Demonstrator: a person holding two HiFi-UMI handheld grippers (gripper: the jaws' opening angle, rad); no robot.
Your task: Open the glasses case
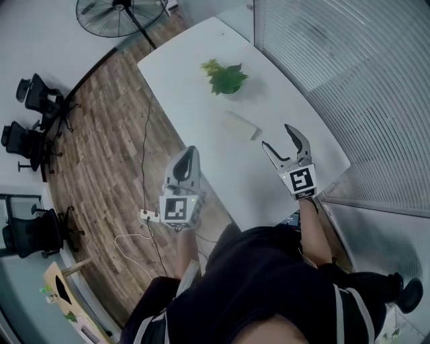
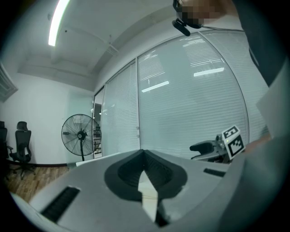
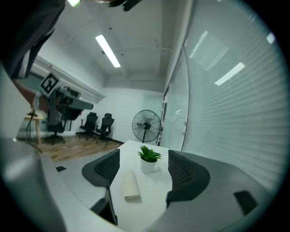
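- The desk [image 1: 176,70] is long and white, with a wood floor [image 1: 114,134] on its left side and a glass wall with blinds [image 1: 349,67] on its right side
- The glasses case [image 1: 242,125] lies flat near the middle of the desk, about halfway between the left edge and the right edge
- The case is pale and looks closed, and nothing touches it
- A small green plant [image 1: 225,78] in a white pot stands past the case, toward the far end of the desk, close to the case but not touching it
- The right gripper [image 1: 277,136] hangs over the near part of the desk, near the right edge, and points at the case
- Its two fingers [image 3: 102,170] are wide apart and hold nothing; the right gripper view shows the case between them but farther off on the desk
- The left gripper [image 1: 191,152] is at the left edge of the desk, well apart from the case
- Its fingers [image 2: 129,174] are pressed together at the tips with nothing between them
- A big black fan [image 1: 121,13] stands on the floor past the far end of the desk
- Black chairs [image 1: 33,94] stand by the wall, far off to the left
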